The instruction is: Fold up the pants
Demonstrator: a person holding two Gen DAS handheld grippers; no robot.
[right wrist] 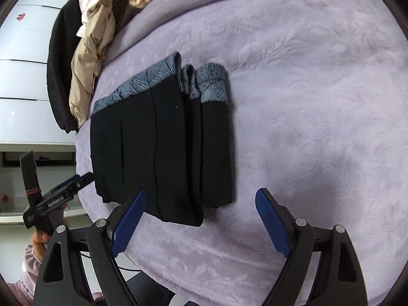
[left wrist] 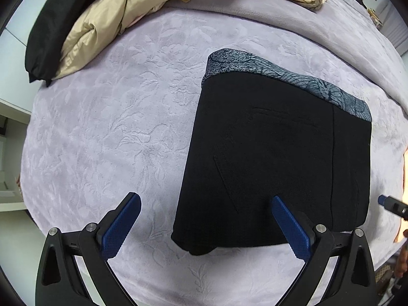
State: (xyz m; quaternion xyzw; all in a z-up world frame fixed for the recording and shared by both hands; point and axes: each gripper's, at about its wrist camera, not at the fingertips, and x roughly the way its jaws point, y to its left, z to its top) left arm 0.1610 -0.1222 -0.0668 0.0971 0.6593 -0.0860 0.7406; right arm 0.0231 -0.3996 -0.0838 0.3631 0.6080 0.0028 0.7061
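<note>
Both grippers, left gripper (left wrist: 206,199) and right gripper (right wrist: 201,193), hover wide above folded pants (left wrist: 275,158).

Bed (left wrist: 107,132): I see a bed spread with a pale lilac plush cover, embossed all over with a leaf and flower pattern; it fills most of both wrist views.
Second layer (left wrist: 293,25): toward the far edge I see a smoother lilac blanket lying on the cover.
Pants (left wrist: 275,153): black, folded into a compact rectangle with a blue-grey patterned lining showing along the far edge; they lie flat on the cover, near the bed's close edge.
Clothes pile (left wrist: 102,25): at the far side I see a beige padded jacket, a black garment and a striped knit piece heaped together, well apart from the pants.
</note>
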